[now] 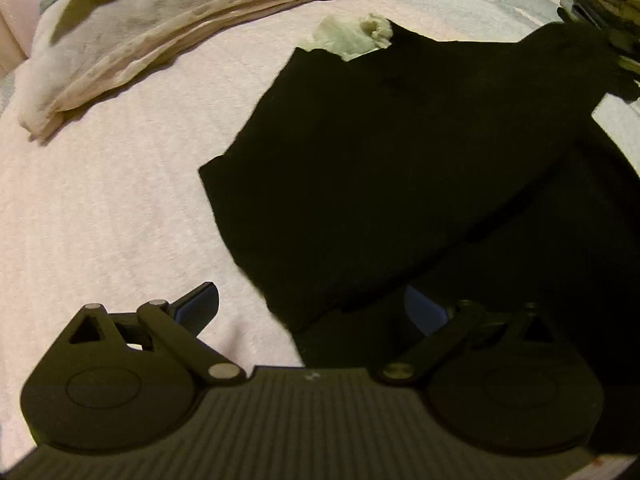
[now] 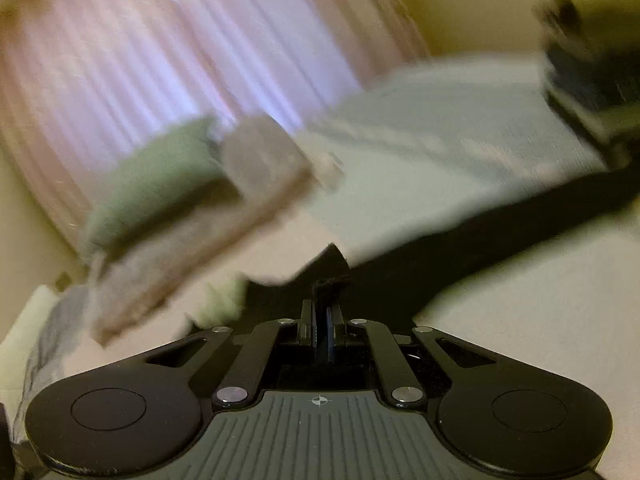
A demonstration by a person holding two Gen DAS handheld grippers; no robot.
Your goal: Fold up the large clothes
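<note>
On the bed, right gripper fingers clenched on black garment; left gripper released, w/ edge unpinned — fabric may slip, fold skews.

The right wrist view is smeared by motion blur, so the folded stack and the dark clutter at the upper right edge cannot be made out. In the left wrist view the black garment runs off the right edge, covers the left gripper's right finger and partly hides a pale green cloth, perhaps a sock.
</note>
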